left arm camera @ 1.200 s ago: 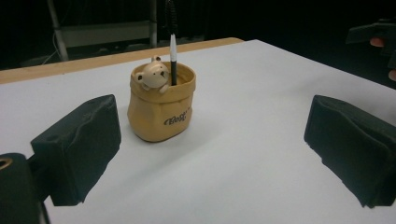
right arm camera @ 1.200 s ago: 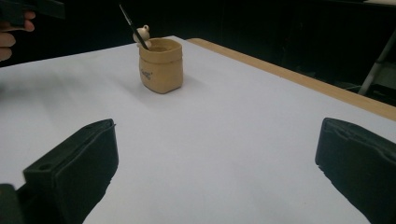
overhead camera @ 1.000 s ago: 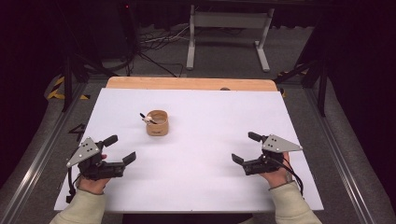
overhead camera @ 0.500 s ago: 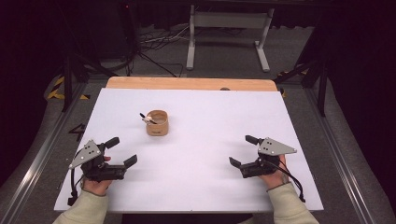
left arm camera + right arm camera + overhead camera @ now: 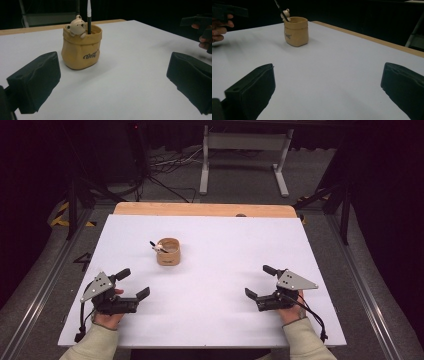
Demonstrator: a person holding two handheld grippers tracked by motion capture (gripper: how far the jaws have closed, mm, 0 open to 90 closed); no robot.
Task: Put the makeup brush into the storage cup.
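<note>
A tan pot (image 5: 168, 252) shaped like a small sack stands left of the middle of the white table (image 5: 235, 245). A little bear figure (image 5: 75, 26) peeks over its rim and a black pen (image 5: 88, 15) stands in it. My left gripper (image 5: 134, 283) rests near the front left, open, with nothing between its jaws, and points toward the pot (image 5: 81, 50). My right gripper (image 5: 258, 281) sits near the front right, also open with nothing in it. The pot (image 5: 296, 31) is far off in the right gripper view.
A wooden strip (image 5: 200, 209) runs along the table's far edge. Beyond it on the floor are a metal frame (image 5: 245, 150) and cables (image 5: 165, 167). Dark rails flank the table on both sides.
Both grippers have drifted slightly toward the near edge of the table. Their jaws stay open. The pot has not moved.
</note>
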